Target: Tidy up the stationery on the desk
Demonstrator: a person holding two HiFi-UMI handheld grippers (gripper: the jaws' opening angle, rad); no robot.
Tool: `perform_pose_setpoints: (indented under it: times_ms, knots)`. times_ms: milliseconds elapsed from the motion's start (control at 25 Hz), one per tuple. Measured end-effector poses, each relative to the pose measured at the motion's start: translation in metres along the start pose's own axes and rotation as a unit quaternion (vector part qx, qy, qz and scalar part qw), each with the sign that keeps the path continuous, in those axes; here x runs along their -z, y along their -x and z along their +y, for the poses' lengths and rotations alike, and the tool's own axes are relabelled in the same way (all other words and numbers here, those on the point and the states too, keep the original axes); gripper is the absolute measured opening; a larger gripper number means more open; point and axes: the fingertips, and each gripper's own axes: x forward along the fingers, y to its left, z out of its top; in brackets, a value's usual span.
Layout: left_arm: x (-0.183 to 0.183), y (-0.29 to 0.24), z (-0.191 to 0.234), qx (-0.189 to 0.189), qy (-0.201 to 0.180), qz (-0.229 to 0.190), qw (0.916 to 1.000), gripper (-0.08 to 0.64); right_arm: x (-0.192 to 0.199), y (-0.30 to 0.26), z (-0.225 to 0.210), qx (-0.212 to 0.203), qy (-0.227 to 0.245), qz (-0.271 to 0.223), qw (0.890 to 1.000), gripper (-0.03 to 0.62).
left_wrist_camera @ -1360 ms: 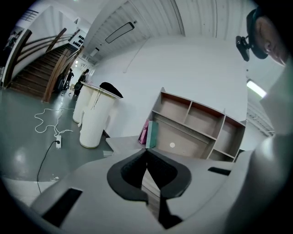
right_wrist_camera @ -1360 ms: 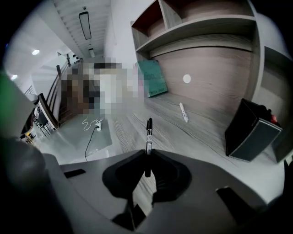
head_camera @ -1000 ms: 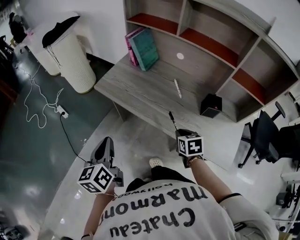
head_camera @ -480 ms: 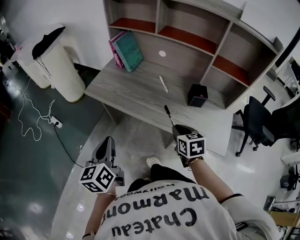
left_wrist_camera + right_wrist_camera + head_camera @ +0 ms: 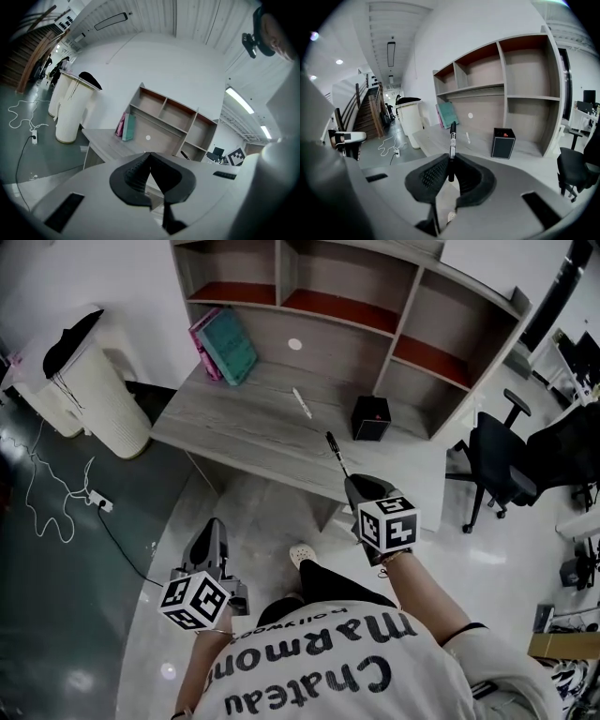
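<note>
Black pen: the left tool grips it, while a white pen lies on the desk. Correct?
No. The right tool grips the black pen, as the right gripper view shows. The white pen does lie on the desk.

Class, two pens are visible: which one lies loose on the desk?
The white pen, flat on the desk near the black box; the black pen is clamped in the right gripper.

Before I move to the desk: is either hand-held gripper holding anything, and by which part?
The right hand-held gripper clamps a black pen by its lower end; the rest sticks out past the tips. The left hand-held gripper is shut and empty.
</note>
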Motion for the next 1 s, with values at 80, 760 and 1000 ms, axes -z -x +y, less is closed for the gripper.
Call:
perform_pose_setpoints:
  times_ms: [80,760,1000]
  knots:
    - [0.002,-0.001,-0.002,0.005,0.003,0.003,1.0,0.015,-0.005,0.006,-0.01,0.013,-0.003,-0.007,1.0,0.048]
    - [-0.033,-0.016,0.024,-0.016,-0.051,-0.002,0.9986,0.015,-0.036,0.041,-0.115,0.125,-0.017,-0.017,0.992,0.048]
    - [-0.036,-0.045,0.02,-0.018,-0.048,-0.003,0.9987,0.015,-0.035,0.023,-0.145,0.126,-0.032,-0.011,0.991,0.048]
